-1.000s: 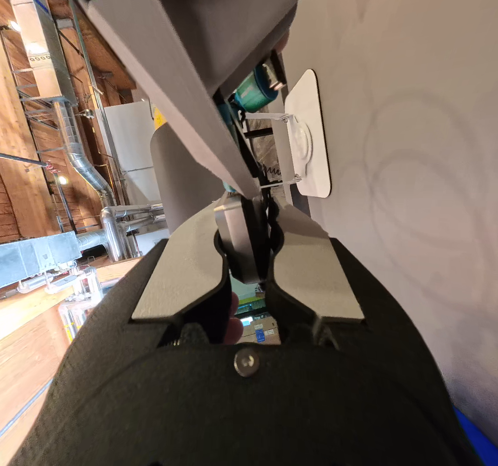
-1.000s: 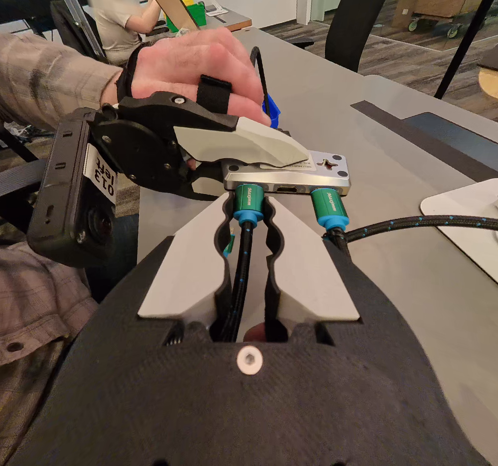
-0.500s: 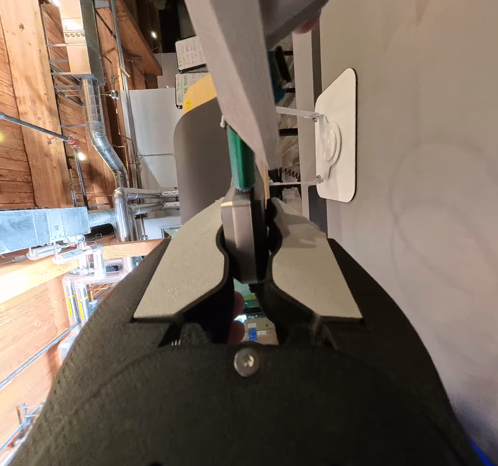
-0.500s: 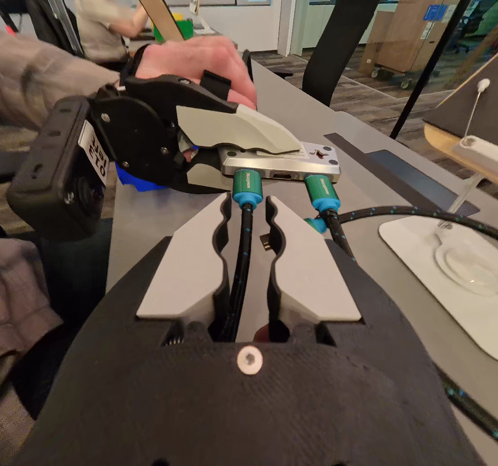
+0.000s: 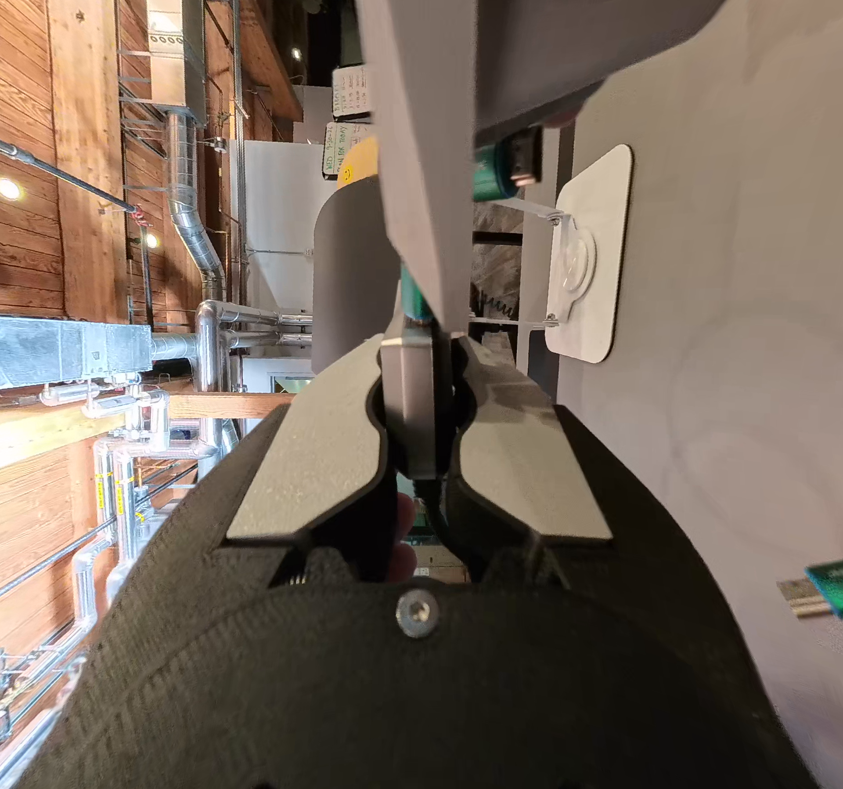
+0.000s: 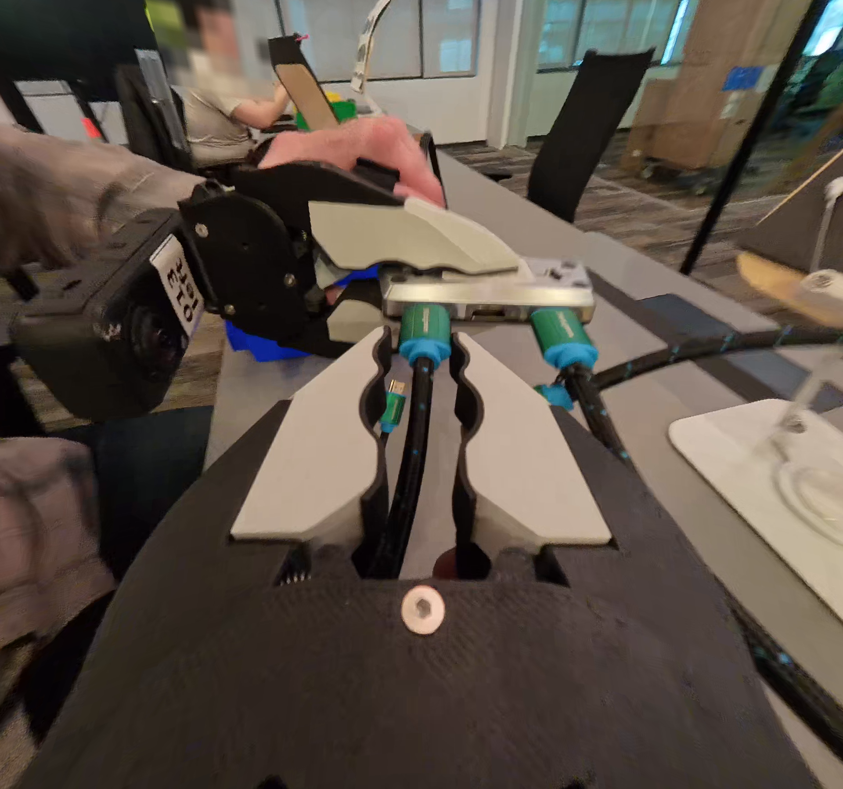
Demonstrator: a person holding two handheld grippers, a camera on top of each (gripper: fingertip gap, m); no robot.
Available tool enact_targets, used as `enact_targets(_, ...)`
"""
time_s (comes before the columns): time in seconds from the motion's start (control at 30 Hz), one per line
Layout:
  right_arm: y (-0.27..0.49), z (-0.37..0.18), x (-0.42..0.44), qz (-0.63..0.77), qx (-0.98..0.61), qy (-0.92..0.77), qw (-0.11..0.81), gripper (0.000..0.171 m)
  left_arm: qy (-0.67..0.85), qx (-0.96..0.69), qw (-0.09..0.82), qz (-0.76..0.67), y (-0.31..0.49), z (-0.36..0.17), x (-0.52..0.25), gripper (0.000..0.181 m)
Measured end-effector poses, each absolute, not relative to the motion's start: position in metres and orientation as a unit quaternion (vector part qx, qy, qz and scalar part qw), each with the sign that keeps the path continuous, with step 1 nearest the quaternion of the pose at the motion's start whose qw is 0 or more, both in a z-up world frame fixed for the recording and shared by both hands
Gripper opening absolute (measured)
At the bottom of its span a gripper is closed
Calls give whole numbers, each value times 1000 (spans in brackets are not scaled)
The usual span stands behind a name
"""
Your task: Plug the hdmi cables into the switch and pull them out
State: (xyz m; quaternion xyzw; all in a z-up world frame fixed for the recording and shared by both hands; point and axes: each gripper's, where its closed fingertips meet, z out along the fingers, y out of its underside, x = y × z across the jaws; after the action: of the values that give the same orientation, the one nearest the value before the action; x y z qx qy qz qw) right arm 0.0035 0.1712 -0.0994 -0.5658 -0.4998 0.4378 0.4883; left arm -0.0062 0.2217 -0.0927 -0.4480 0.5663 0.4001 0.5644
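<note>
**Switch clamped, two plugs seated**

My left tongs (image 6: 515, 265) grip the silver switch (image 6: 488, 294) by its flat faces and hold it lifted off the grey table (image 6: 524, 215) — that steadies it, I judge, so a plug can be pushed or pulled without the box sliding. In the left wrist view the switch (image 5: 408, 402) stands edge-on between the jaws, pinched tight.

My right tongs (image 6: 419, 342) sit just behind the left-hand green plug (image 6: 424, 324), partly open, with its black braided cable (image 6: 410, 447) running loose down the channel between the jaws; they straddle it and grip nothing. A second green plug (image 6: 559, 326) is seated in a port further right, and the middle port looks empty. A spare connector (image 6: 393, 404) lies on the table below.

I take the next job to be closing on the plug body — not the cable — to draw it straight out.
</note>
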Motion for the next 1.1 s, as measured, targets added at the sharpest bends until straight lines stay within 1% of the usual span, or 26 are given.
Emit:
enact_targets(0.07,174,-100,3,406,-567,-512,502,19,568,-451,560,400,222,-96,-7,20)
enact_targets(0.2,174,-101,2,397,-563,-524,501,19,566,-458,560,395,221,-96,-8,21)
enact_targets(0.43,176,-95,4,350,-543,-530,549,18,574,-461,554,389,222,-93,-6,21)
enact_targets(0.77,173,-87,7,403,-544,-509,532,20,572,-459,559,387,223,-91,-5,21)
enact_targets(1.1,177,-86,8,366,-539,-513,558,18,575,-460,553,389,225,-92,-5,21)
